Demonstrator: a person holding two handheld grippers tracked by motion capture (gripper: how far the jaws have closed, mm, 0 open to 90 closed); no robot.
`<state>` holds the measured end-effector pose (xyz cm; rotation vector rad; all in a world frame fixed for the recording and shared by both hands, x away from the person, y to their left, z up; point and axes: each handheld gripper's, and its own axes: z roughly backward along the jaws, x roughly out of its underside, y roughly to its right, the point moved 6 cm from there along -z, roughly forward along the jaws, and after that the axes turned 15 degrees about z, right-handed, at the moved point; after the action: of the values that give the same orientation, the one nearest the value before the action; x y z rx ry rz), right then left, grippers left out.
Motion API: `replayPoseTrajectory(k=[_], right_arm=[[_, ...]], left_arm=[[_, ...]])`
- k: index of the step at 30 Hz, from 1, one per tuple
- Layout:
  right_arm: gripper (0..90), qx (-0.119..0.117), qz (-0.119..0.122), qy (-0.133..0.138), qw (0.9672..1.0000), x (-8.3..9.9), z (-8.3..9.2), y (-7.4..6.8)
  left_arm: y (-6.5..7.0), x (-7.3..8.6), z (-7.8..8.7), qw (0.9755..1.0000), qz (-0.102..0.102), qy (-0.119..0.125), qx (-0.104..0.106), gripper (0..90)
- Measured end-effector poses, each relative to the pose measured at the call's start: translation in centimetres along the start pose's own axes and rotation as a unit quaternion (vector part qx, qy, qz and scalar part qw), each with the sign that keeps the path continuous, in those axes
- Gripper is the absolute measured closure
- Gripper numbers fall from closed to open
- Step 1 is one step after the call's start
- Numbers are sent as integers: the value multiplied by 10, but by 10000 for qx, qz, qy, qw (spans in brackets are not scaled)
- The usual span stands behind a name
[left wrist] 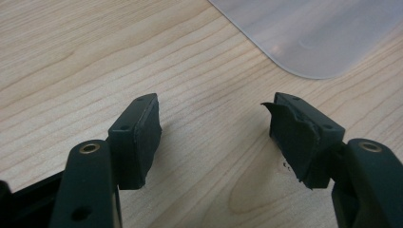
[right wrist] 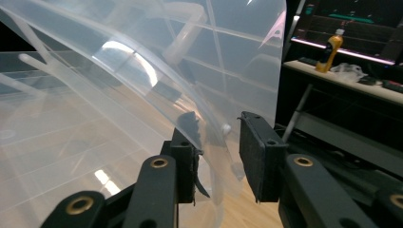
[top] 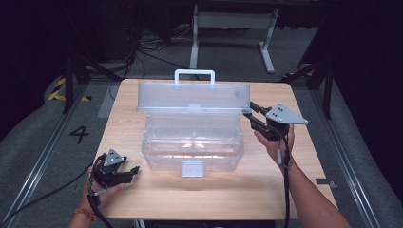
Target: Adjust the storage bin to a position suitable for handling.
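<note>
A clear plastic storage box (top: 192, 142) sits mid-table with its lid (top: 192, 97) standing upright at the back and a white handle (top: 194, 73) on top. My right gripper (top: 252, 114) reaches the lid's right end. In the right gripper view its jaws (right wrist: 217, 147) stand on either side of the lid's edge (right wrist: 214, 128), with a narrow gap still showing at the pads. My left gripper (top: 135, 169) rests low at the front left, clear of the box. Its jaws (left wrist: 214, 135) are open over bare wood with nothing between them.
The wooden table (top: 214, 190) has free room in front of the box and at both sides. The box's front latch (top: 192, 167) points toward me. A corner of the box (left wrist: 313, 33) lies just ahead of the left gripper. Table legs and cables stand beyond the far edge.
</note>
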<state>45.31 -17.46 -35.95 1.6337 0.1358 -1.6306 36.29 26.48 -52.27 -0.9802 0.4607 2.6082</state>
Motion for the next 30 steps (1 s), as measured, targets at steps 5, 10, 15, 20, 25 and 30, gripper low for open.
replayPoseTrajectory(k=[5, 10, 15, 20, 25, 30], right_arm=[[715, 249, 1, -23, 9997, -4, -4, 2], [735, 380, -3, -34, 9993, -6, -6, 5], [745, 434, -43, -58, 9990, -8, -10, 8], [747, 421, -118, -87, 9990, -11, -13, 12], [747, 344, -187, -132, 9991, -13, -17, 17], [746, 255, -219, -176, 9993, -14, -20, 23]], left_arm=[[-3, 0, 0, 10000, 0, 35, 6, 330], [-3, 0, 0, 10000, 24, 31, -14, 322], [-3, 0, 0, 10000, 22, 21, -17, 316], [-4, -1, 0, 10000, 54, 22, -33, 300], [-4, -1, 0, 10000, 56, 21, -31, 300], [-4, -1, 0, 10000, 56, 21, -32, 300]])
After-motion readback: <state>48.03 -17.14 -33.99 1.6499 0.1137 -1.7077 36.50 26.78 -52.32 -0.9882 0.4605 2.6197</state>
